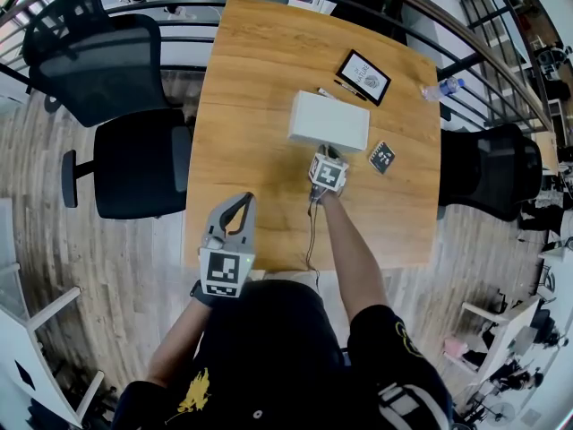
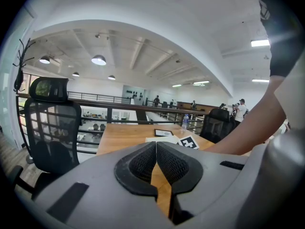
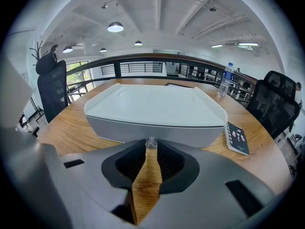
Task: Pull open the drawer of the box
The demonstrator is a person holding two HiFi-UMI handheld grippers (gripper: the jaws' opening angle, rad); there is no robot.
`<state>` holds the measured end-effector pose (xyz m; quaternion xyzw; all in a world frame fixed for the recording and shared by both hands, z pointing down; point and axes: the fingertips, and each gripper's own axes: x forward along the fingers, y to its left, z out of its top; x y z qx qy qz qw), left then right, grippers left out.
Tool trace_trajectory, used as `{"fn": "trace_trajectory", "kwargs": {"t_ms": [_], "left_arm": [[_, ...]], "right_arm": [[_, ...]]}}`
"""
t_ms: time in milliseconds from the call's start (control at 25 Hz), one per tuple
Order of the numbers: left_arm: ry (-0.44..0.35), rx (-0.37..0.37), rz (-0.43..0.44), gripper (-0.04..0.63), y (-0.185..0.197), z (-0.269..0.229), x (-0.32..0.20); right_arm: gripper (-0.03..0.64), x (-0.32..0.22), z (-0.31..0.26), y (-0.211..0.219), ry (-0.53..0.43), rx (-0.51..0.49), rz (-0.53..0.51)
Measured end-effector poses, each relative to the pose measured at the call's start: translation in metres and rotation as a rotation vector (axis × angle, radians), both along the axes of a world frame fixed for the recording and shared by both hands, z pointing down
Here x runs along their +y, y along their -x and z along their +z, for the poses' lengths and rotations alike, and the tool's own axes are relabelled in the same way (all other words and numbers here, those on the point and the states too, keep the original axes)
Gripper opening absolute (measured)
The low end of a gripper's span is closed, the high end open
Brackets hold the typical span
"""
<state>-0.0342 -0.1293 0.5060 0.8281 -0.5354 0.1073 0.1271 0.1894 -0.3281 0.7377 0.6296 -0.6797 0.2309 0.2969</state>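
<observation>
A white box lies in the middle of the wooden table. In the right gripper view its drawer front faces me, with a small clear knob at its centre. My right gripper sits at the near side of the box. Its pads are shut on that knob, and the drawer looks closed. My left gripper hovers over the table's near left edge, well away from the box. Its fingertips meet with nothing between them.
A framed black tablet and a pen lie behind the box. A small black notebook lies to its right, a water bottle at the far right edge. Black office chairs flank the table.
</observation>
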Motion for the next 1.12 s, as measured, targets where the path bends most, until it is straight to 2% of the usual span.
{"fn": "trace_trajectory", "kwargs": {"t_ms": [1120], "left_arm": [[-0.029, 0.008, 0.058, 0.018, -0.004, -0.010, 0.011]], "right_arm": [[0.069, 0.039, 0.001, 0.001, 0.023, 0.010, -0.021]]}}
